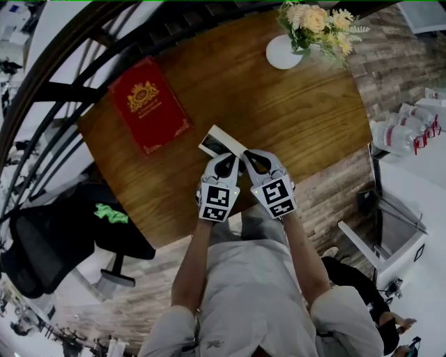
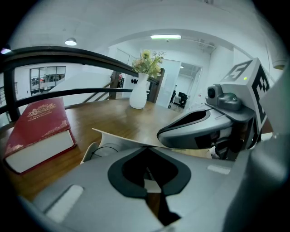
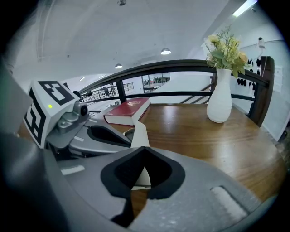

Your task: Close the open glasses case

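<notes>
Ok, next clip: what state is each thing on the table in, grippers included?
glasses case: open, lid flap raised.
left gripper: jaws shut on the lid's edge.
right gripper: jaws shut on the same lid, beside the left one.
red book: closed, lying flat.
vase: upright, holding flowers.

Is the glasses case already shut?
No: in the right gripper view the lid of the glasses case stands raised off its base.
</notes>
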A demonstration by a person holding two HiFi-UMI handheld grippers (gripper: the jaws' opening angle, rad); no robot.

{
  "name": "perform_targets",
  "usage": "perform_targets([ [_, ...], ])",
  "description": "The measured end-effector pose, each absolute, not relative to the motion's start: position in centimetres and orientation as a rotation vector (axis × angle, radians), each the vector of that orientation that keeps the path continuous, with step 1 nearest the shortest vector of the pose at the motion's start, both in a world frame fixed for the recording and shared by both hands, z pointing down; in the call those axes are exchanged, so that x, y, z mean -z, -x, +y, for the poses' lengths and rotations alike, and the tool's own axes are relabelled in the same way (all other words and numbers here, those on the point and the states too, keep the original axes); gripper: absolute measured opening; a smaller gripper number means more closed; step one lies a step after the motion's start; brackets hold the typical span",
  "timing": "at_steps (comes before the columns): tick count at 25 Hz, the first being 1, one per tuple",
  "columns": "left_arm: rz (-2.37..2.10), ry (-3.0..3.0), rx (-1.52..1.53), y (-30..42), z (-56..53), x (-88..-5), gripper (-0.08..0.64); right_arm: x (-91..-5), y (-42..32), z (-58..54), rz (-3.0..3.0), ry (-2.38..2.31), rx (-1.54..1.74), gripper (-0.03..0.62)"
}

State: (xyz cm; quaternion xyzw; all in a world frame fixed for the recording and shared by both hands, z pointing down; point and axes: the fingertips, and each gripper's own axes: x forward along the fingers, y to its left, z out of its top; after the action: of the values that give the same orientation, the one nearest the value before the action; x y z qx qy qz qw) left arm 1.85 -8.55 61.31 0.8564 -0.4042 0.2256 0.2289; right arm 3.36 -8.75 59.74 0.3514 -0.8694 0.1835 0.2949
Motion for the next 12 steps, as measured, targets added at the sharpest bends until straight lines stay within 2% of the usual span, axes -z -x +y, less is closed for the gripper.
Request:
perform_targets([
  [12,-1.126,-2.341,-0.626,-1.1,-7.5,-61.3,0.02,-59.8,-2.8,-7.5,-2.322,-0.905,-0.486,0.003],
])
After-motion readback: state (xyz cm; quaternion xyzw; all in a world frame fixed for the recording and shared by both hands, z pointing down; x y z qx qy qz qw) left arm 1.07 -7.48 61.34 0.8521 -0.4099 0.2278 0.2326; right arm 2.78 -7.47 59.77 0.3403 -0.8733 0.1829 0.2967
